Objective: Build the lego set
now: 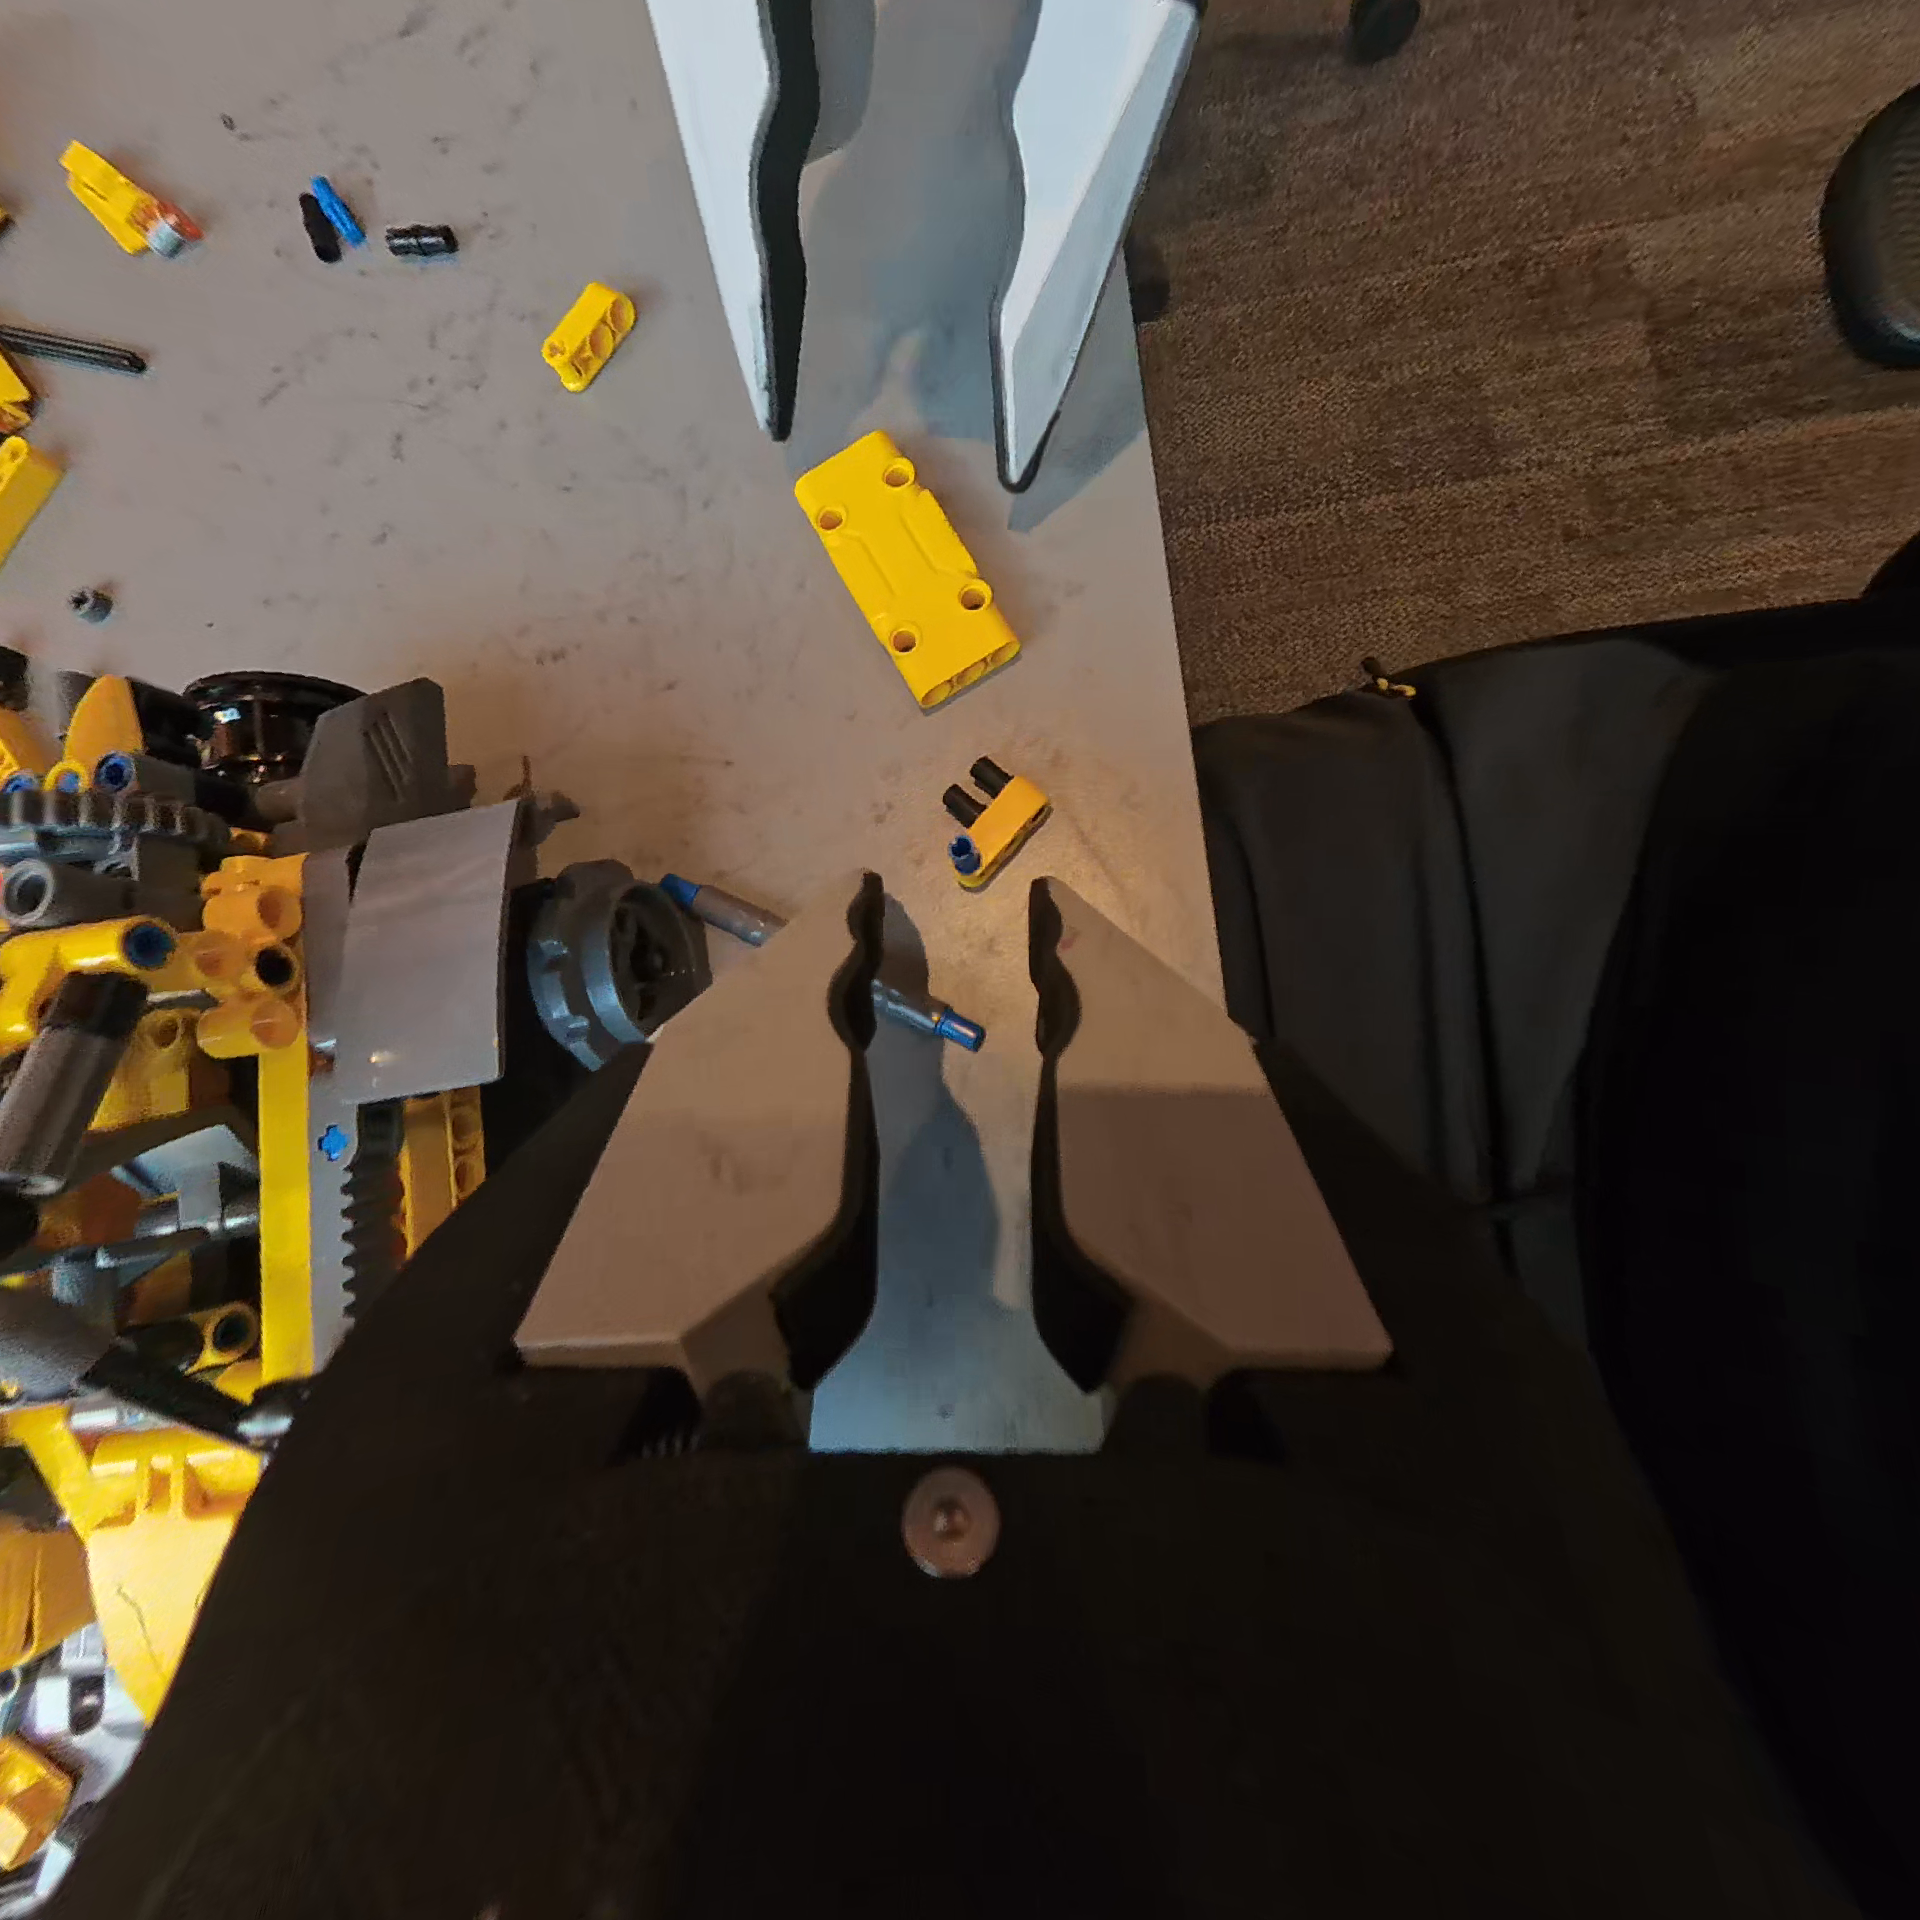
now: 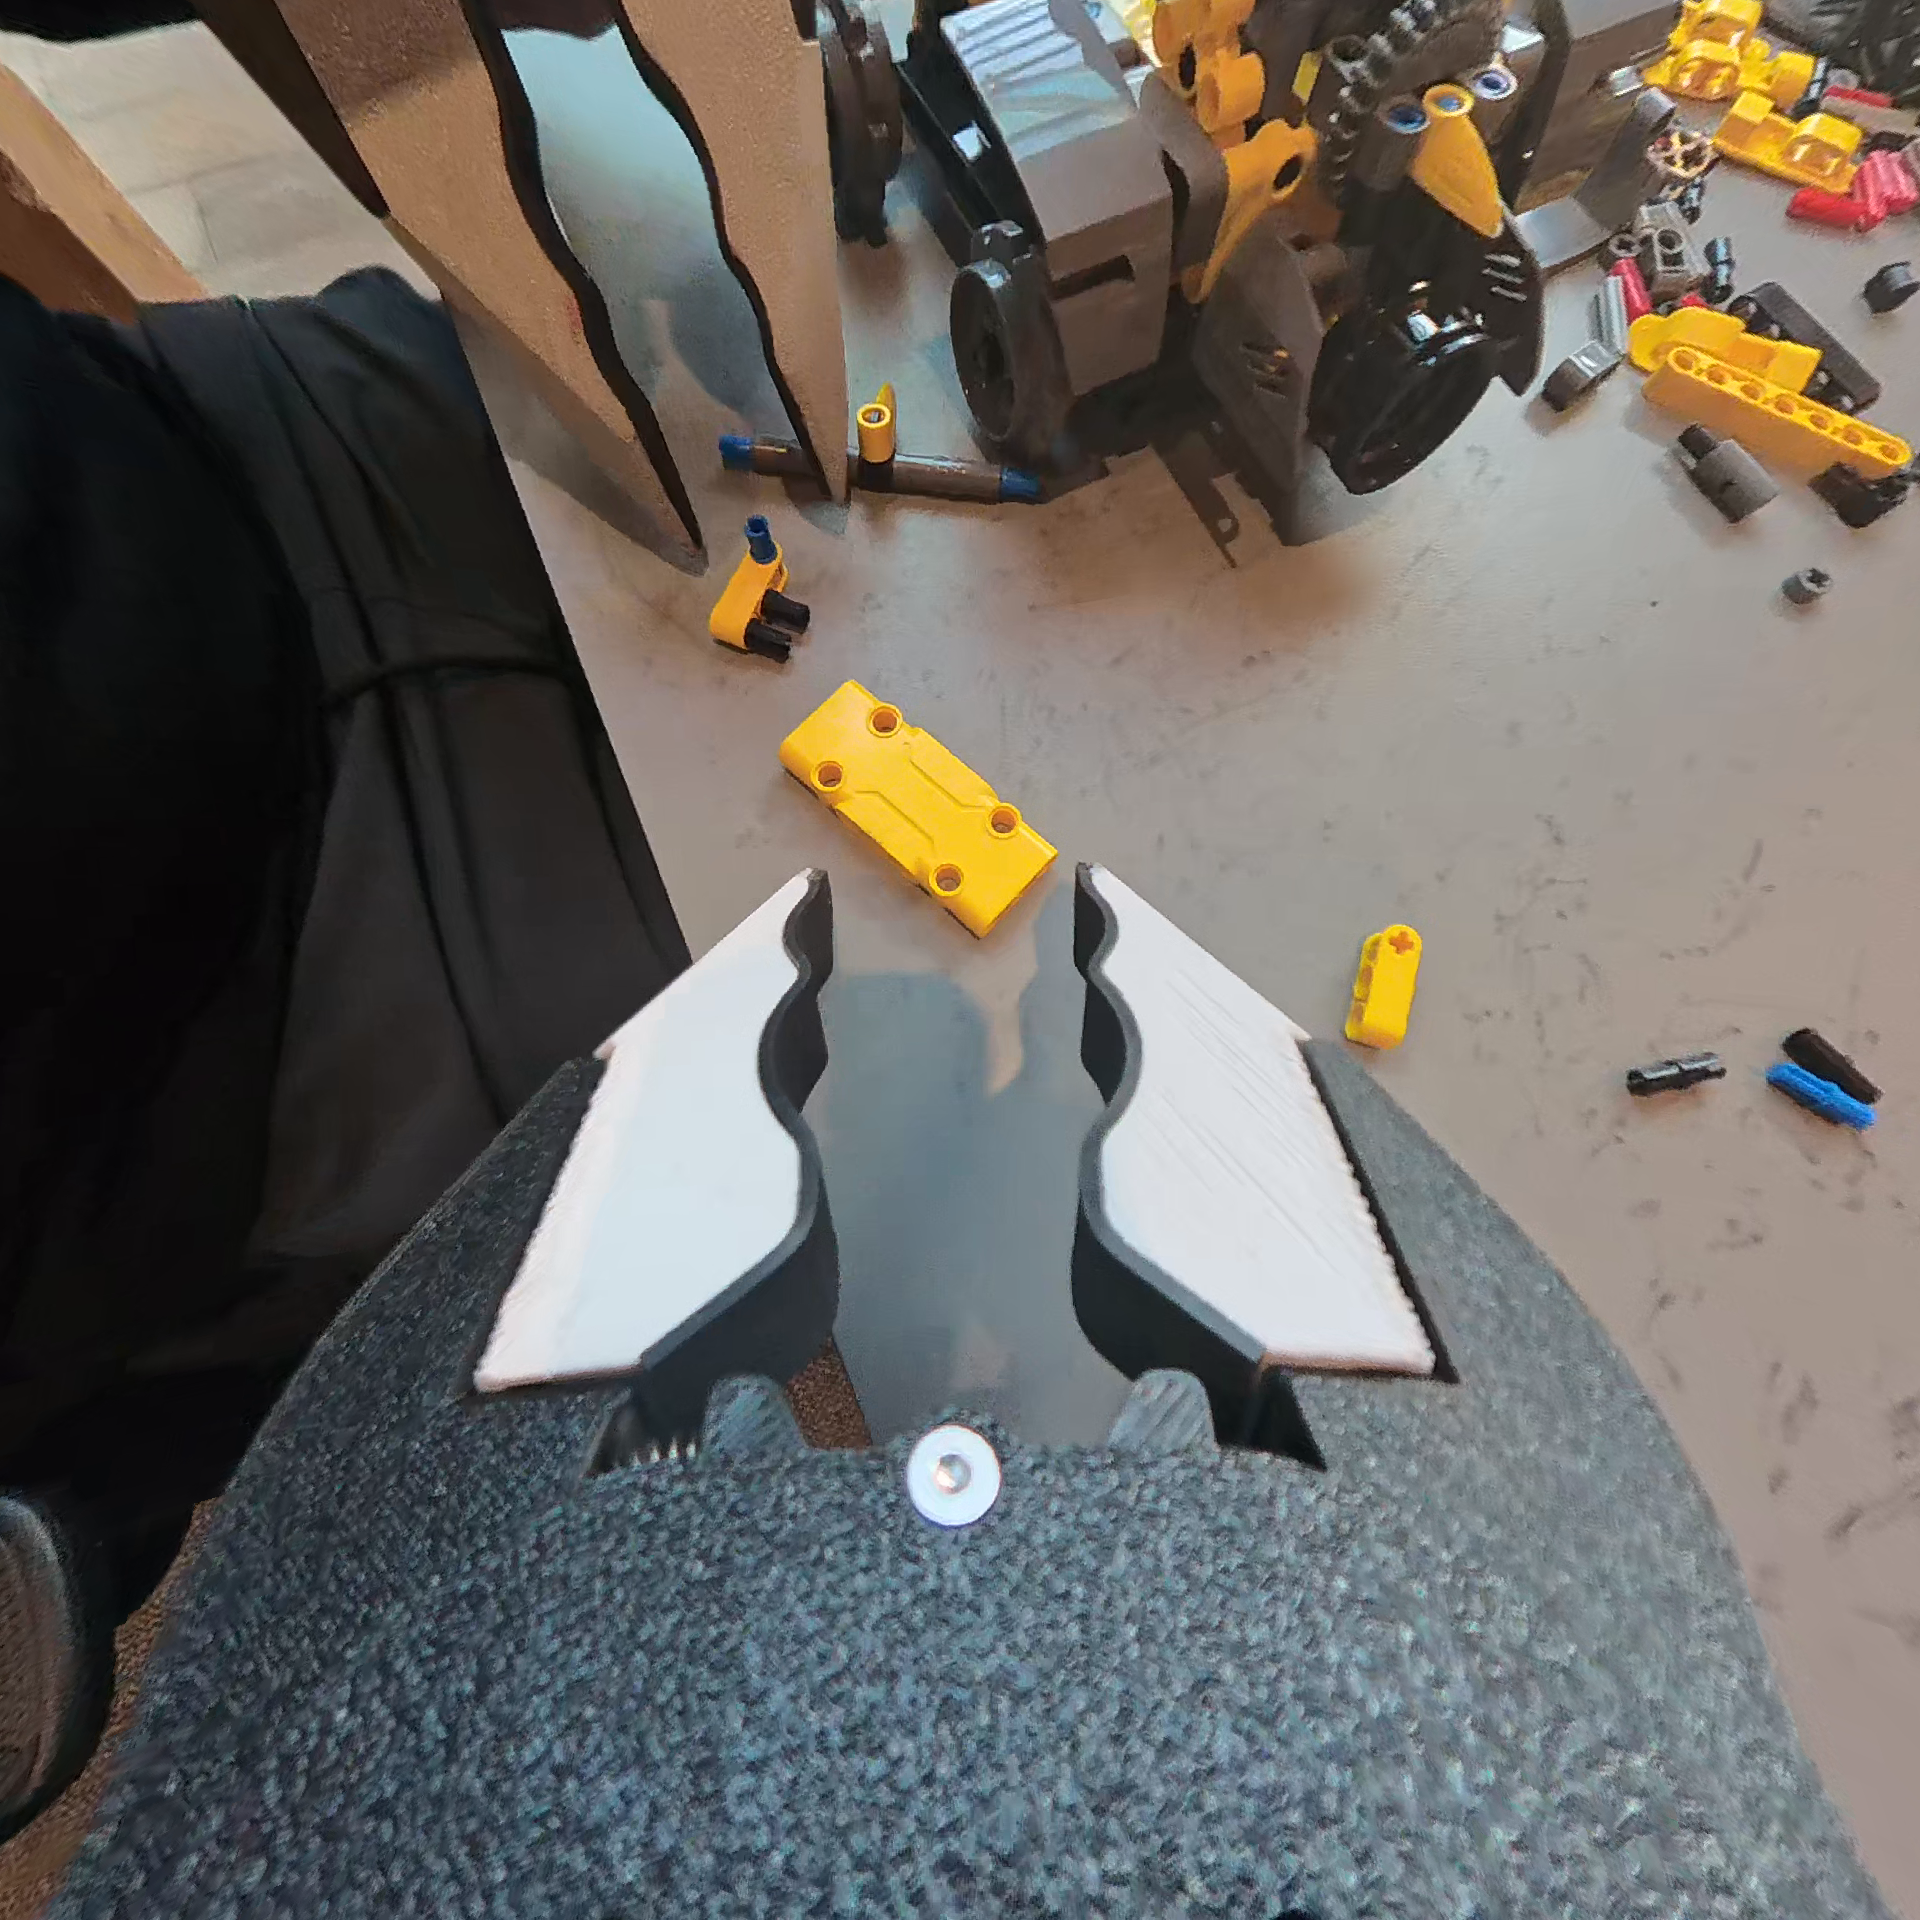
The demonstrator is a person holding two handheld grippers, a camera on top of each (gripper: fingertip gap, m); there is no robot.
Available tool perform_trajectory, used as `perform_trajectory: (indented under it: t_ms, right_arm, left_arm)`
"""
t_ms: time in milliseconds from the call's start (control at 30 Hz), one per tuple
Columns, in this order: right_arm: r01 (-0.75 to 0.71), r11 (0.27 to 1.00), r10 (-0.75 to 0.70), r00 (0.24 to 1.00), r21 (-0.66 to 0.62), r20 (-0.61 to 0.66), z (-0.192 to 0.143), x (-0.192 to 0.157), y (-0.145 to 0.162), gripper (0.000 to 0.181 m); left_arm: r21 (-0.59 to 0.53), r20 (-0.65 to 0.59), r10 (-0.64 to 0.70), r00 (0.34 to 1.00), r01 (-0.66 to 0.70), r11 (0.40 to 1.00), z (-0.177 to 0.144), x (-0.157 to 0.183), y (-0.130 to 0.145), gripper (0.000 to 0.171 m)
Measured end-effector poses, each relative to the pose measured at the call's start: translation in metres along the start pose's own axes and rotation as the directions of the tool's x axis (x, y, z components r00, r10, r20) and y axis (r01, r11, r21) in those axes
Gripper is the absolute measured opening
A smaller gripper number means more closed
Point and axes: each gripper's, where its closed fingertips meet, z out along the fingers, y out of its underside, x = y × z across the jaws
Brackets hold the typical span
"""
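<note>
Flanking a yellow panel (image 2: 916, 805) (untouched), both grippers gape.

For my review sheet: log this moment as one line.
left gripper: open, over grey-blue pin | right gripper: open, empty, nearest flat yellow panel | table: vehicle model, loose parts

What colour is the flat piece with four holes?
Yellow. The flat panel shows best in the right wrist view.

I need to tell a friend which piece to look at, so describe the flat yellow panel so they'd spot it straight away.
Start at the big yellow and grey model, then move toward the table's near edge. The flat yellow panel lies there, just ahead of the right gripper. It alone is a broad slab with four round holes.
</note>
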Motion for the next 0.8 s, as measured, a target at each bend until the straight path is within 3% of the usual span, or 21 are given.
perform_trajectory:
  t_ms: [333,633,800]
  right_arm:
    - [-0.017,1.0,0.018,1.0,-0.025,0.017,0.013,0.004,-0.001,0.049]
    - [0.107,0.994,-0.107,0.993,-0.008,0.05,0.012,-0.002,-0.013,0.049]
    - [0.166,0.982,-0.152,0.976,-0.087,0.154,0.018,-0.005,-0.008,0.048]
  left_arm:
    - [-0.059,0.092,0.071,0.993,-0.066,0.996,0.006,-0.026,-0.004,0.02]
    - [-0.021,-0.05,0.018,0.999,-0.019,1.0,0.001,0.005,-0.003,0.035]
    - [-0.047,-0.087,-0.07,0.994,0.066,0.997,0.009,0.008,-0.007,0.044]
